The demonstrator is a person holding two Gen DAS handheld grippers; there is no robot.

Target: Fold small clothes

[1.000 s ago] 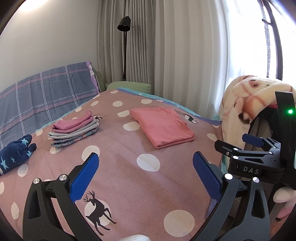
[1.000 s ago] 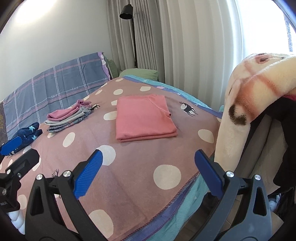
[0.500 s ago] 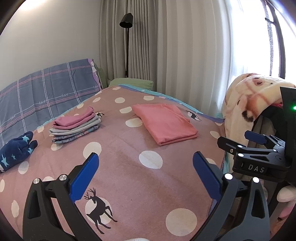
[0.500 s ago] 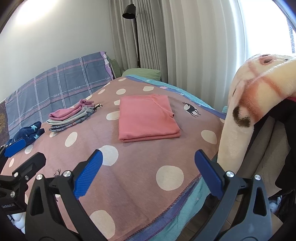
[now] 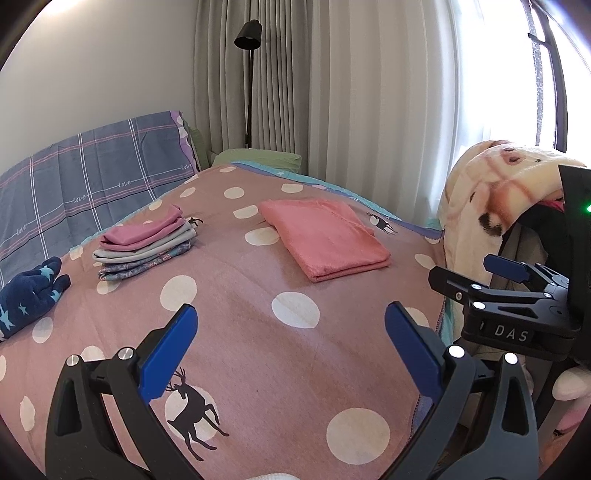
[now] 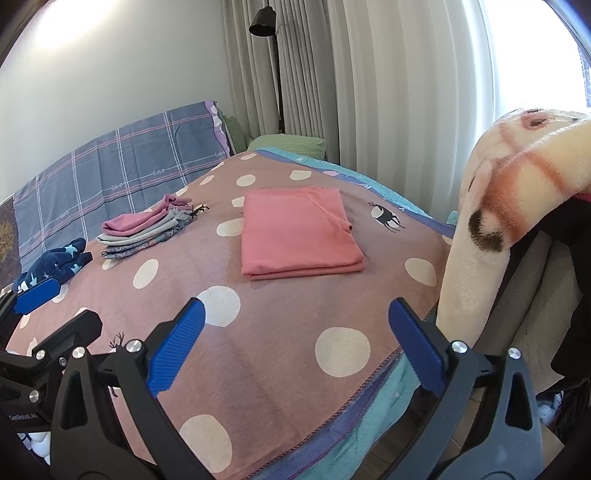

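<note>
The left tongs (image 5: pixel 290 339) hang above the near part of the bed, their blue-padded fingers (image 5: pixel 168 349) spread wide with nothing between them. The right tongs (image 6: pixel 295 343) hang just beside them over the same near edge, equally released and empty; in the left wrist view their black body shows at the right border (image 5: pixel 517 306).

The bed carries a dusty-pink blanket with cream polka dots and black deer prints (image 5: pixel 258 332). On it, toward the far right, lies a coral-pink cloth folded into a flat rectangle (image 5: pixel 325 238), seen squarely ahead in the right wrist view (image 6: pixel 299 232). Well apart from it, to the left, stands a neat stack of small folded clothes (image 5: pixel 146 243), a mauve-pink piece on top, grey ones below and a patterned bluish one at the bottom. Farther left, near the bed's edge, sits a crumpled navy garment with pale blue stars (image 5: pixel 27 293), unfolded.

Against the wall leans a blue-grey plaid pillow with pink lines (image 5: pixel 96 188), and a green pillow (image 5: pixel 258 157) lies at the head corner. A black floor lamp (image 5: pixel 248 35) stands before the pale pleated curtains (image 5: pixel 332 92). To the right of the bed, a cream fleece blanket with pink and brown markings (image 6: pixel 509 206) drapes over dark furniture.
</note>
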